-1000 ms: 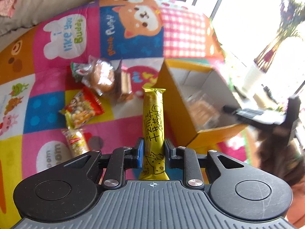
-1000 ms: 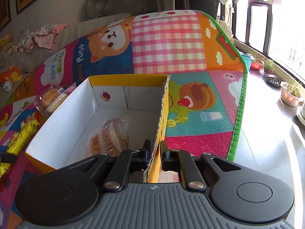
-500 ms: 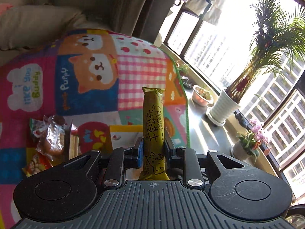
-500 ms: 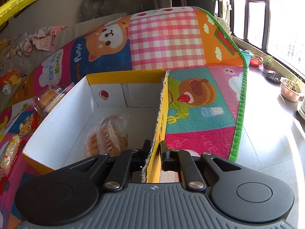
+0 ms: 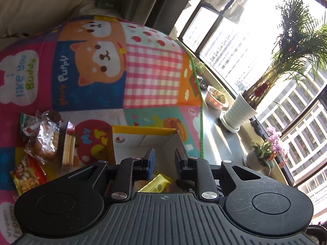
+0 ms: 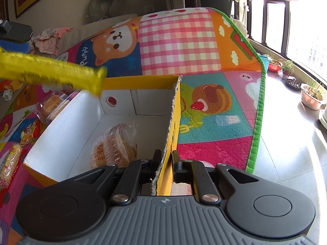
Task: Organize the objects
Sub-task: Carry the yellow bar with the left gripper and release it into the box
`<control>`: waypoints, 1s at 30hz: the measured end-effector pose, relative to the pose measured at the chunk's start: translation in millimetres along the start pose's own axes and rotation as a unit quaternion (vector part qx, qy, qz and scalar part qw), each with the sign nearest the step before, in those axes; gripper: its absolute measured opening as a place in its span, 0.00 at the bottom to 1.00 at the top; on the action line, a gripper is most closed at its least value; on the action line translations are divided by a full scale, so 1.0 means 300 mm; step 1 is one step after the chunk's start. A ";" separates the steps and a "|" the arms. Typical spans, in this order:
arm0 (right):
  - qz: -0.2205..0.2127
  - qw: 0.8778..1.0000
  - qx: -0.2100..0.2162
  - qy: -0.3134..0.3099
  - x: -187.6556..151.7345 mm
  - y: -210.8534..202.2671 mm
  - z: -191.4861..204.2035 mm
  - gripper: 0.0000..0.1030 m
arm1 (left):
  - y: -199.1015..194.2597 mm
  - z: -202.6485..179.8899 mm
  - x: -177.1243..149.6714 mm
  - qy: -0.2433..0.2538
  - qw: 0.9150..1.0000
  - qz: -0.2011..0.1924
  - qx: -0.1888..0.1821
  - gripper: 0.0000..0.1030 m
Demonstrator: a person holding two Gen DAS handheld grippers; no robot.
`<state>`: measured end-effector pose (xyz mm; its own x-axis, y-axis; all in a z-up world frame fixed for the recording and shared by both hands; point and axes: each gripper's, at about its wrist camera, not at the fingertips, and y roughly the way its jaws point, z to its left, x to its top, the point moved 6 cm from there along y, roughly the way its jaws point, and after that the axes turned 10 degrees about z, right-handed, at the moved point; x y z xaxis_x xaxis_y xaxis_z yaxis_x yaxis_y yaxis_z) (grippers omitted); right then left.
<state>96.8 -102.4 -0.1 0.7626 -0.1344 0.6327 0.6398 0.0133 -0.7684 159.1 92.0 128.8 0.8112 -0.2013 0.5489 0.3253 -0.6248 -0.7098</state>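
Note:
My left gripper (image 5: 164, 155) is open and empty above the yellow cardboard box (image 5: 143, 131). The yellow cheese snack bar (image 5: 156, 183) shows below my left fingers, free of them. In the right wrist view the bar (image 6: 51, 73) is blurred in the air over the box's left wall, with my left gripper's fingertip (image 6: 15, 32) at the left edge. My right gripper (image 6: 166, 159) is shut on the box's right wall (image 6: 173, 122). A wrapped pastry (image 6: 114, 143) lies inside the box.
Several snack packets lie on the colourful play mat (image 5: 153, 71) left of the box: a wrapped bun (image 5: 44, 143), crackers (image 5: 68, 149) and a red-yellow bag (image 5: 26, 175). Potted plants (image 5: 239, 112) stand on the floor by the window to the right.
My left gripper has opened and let go of the yellow bar, which is dropping toward the box. Before that it swung from the mat to above the box. My right gripper has kept its hold.

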 end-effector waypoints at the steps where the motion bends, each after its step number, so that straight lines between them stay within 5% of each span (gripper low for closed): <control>1: 0.000 1.000 0.000 0.000 0.000 0.002 0.000 0.10 | -0.004 0.005 0.001 -0.003 1.000 -0.001 0.001 0.23; 8: 0.002 1.000 -0.002 0.000 0.000 0.009 0.002 0.10 | -0.020 0.058 -0.020 -0.013 1.000 0.004 0.015 0.23; 10: 0.002 1.000 -0.003 -0.001 0.001 0.011 0.003 0.10 | -0.010 0.047 -0.052 0.025 0.999 0.027 0.035 0.23; 16: 0.002 1.000 -0.004 -0.002 0.002 0.012 0.003 0.10 | 0.032 -0.015 -0.183 0.184 0.974 0.087 0.096 0.23; 23: 0.002 1.000 -0.004 -0.003 0.001 0.012 0.004 0.10 | 0.093 -0.036 -0.205 0.225 0.961 0.117 0.108 0.24; 26: 0.004 1.000 -0.004 -0.004 0.002 0.013 0.005 0.11 | 0.146 -0.083 -0.206 0.280 0.941 0.149 0.120 0.25; 30: 0.006 1.000 -0.005 -0.005 0.004 0.019 0.008 0.11 | 0.215 -0.116 -0.234 0.355 0.896 0.216 0.155 0.29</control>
<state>101.4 -100.1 -3.5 0.7706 -0.1238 0.6251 0.6304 0.0041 -0.7763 106.2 39.6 59.7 0.4153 -0.8725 0.2574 0.2633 -0.1555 -0.9521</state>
